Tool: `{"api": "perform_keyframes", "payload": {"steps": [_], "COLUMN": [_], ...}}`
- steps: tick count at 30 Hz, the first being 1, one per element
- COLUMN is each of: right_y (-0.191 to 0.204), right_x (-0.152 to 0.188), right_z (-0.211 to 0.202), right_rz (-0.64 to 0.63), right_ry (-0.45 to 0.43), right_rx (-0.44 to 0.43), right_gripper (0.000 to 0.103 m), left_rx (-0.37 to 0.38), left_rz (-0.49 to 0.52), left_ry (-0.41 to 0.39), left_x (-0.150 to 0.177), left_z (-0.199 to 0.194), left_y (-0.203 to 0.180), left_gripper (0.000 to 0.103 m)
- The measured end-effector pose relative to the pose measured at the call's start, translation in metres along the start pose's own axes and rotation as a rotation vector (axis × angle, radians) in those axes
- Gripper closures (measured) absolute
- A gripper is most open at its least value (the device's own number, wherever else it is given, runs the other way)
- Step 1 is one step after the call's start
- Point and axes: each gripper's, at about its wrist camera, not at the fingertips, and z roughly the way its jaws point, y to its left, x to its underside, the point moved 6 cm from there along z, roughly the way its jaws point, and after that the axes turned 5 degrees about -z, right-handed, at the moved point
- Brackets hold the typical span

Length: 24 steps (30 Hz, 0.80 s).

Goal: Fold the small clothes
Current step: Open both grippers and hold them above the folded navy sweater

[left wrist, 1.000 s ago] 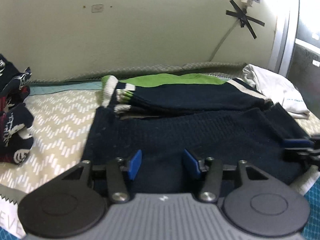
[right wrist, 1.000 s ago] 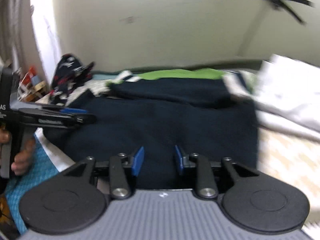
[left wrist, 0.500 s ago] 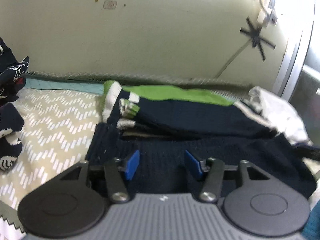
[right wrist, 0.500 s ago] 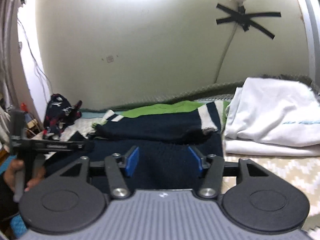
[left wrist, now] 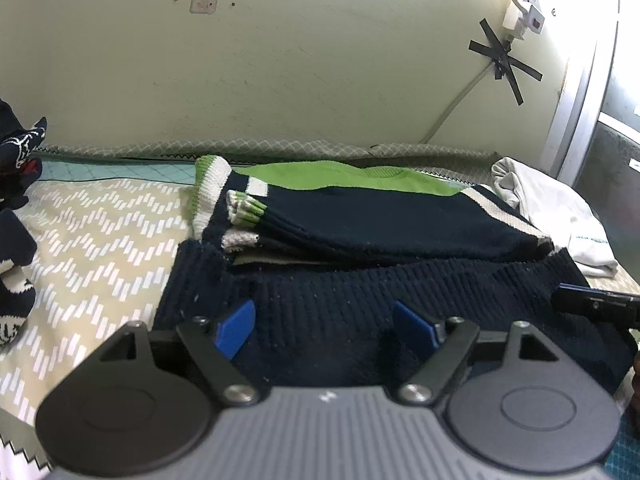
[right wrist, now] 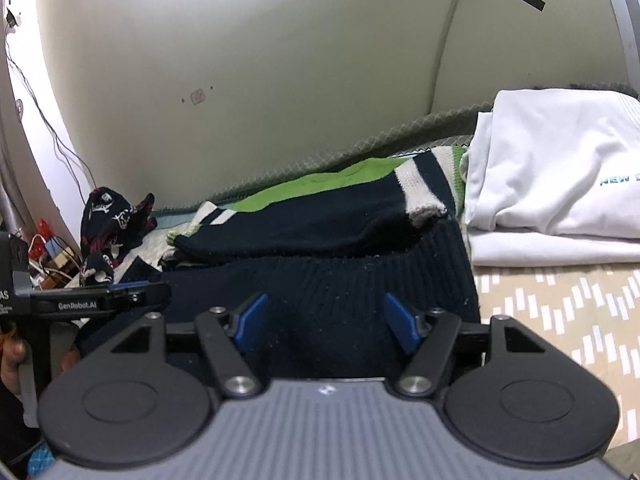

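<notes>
A dark navy ribbed knit garment (left wrist: 360, 300) (right wrist: 320, 280) lies flat on the bed just ahead of both grippers. Behind it rests a folded navy, green and white sweater (left wrist: 360, 208) (right wrist: 320, 216). My left gripper (left wrist: 324, 328) hovers over the navy knit's near edge; its jaws are opening, with nothing pressed between the blue pads. My right gripper (right wrist: 326, 322) sits over the same garment's right part, jaws also opening and empty. Each gripper shows from the side in the other's view: the right gripper's fingers (left wrist: 592, 304), the left gripper's fingers (right wrist: 100, 300).
A folded white garment (right wrist: 560, 184) (left wrist: 560, 216) lies to the right. Dark patterned clothes (left wrist: 16, 248) (right wrist: 112, 224) are piled at the left. The beige chevron bedcover (left wrist: 100, 240) runs up to a cream wall (left wrist: 280, 60). A hand (right wrist: 12, 360) holds the left gripper.
Both grippers' jaws have spread wider. The right wrist view steadied and swung to bring the white folded garment into sight; the navy knit now lies flat with neither gripper holding it.
</notes>
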Motion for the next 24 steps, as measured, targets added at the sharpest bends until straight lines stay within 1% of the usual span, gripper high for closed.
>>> {"api": "perform_keyframes", "payload": {"steps": [1, 3, 5, 8, 16, 21, 24], "right_y": [0.0, 0.0, 0.0, -0.001, 0.0, 0.0, 0.0], "right_x": [0.0, 0.0, -0.001, -0.001, -0.001, -0.001, -0.001], "right_z": [0.0, -0.001, -0.002, -0.002, -0.003, -0.003, -0.003], "right_rz": [0.003, 0.005, 0.004, 0.005, 0.006, 0.005, 0.005], "right_ry": [-0.001, -0.002, -0.002, -0.003, -0.005, -0.005, -0.005], "right_rx": [-0.001, -0.003, -0.003, -0.004, -0.003, -0.004, -0.004], "right_gripper": [0.042, 0.042, 0.042, 0.042, 0.042, 0.042, 0.042], "left_rx": [0.002, 0.011, 0.012, 0.032, 0.012, -0.031, -0.023], "left_rz": [0.0, 0.002, 0.004, 0.012, 0.041, 0.122, 0.13], "left_ry": [0.003, 0.013, 0.02, 0.043, 0.053, 0.08, 0.085], "left_x": [0.0, 0.0, 0.001, 0.001, 0.005, 0.009, 0.009], "left_z": [0.0, 0.001, 0.002, 0.005, 0.006, 0.008, 0.008], "left_y": [0.0, 0.0, -0.001, -0.003, -0.007, -0.015, -0.014], "left_gripper": [0.022, 0.015, 0.012, 0.0, 0.0, 0.0, 0.0]}}
